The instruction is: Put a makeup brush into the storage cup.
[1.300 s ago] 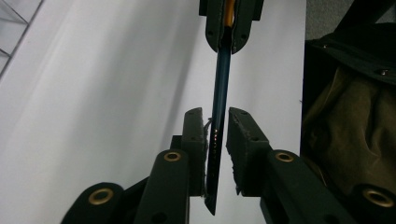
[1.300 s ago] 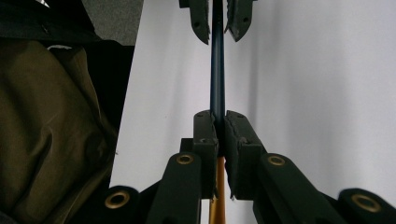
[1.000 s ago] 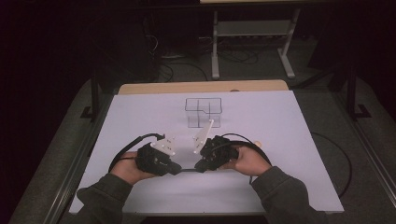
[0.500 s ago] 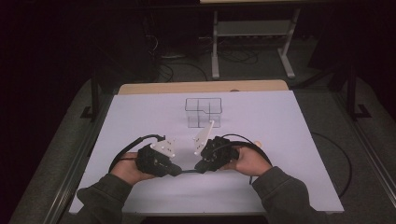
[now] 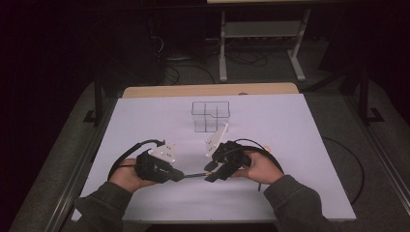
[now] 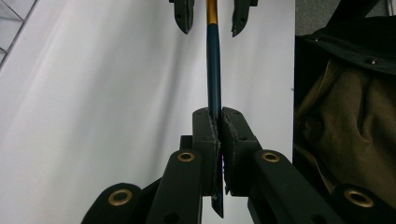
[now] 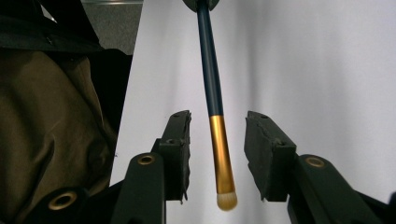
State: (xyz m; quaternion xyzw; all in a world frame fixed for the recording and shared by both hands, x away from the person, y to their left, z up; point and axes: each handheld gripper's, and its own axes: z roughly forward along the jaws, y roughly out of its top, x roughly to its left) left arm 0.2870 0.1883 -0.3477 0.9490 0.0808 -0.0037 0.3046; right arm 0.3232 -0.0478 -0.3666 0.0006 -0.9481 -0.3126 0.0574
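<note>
The left gripper (image 6: pixel 215 122) is clamped on the dark blue handle of a small brush (image 6: pixel 213 70), its two black jaws pressed tight against the shaft with the handle's end poking out below them. In the high view this left gripper (image 5: pixel 180 175) sits near the front edge of the white table (image 5: pixel 300 145), left of the middle, and the brush (image 5: pixel 194 174) runs level from it toward the right gripper (image 5: pixel 211 172), bridging the short gap between the two. The right gripper (image 7: pixel 217 154) has just been opening: its jaws now stand apart on either side of the brush's (image 7: pixel 212 93) gold collar and pale bristle tip, and neither pad touches it, so the brush hangs between them held from the far end alone. In the left gripper view the right gripper's (image 6: pixel 211 21) jaw tips appear at the top, spread clear of the gold part. Both hands rest low over the table's front half, the left hand (image 5: pixel 126 174) and the right hand (image 5: pixel 258 169) close together. A clear box with compartments (image 5: pixel 210 116) stands farther back, near the middle of the table toward its rear edge, well apart from the brush. An olive sleeve (image 7: pixel 42 140) shows beside the table's front edge.
</note>
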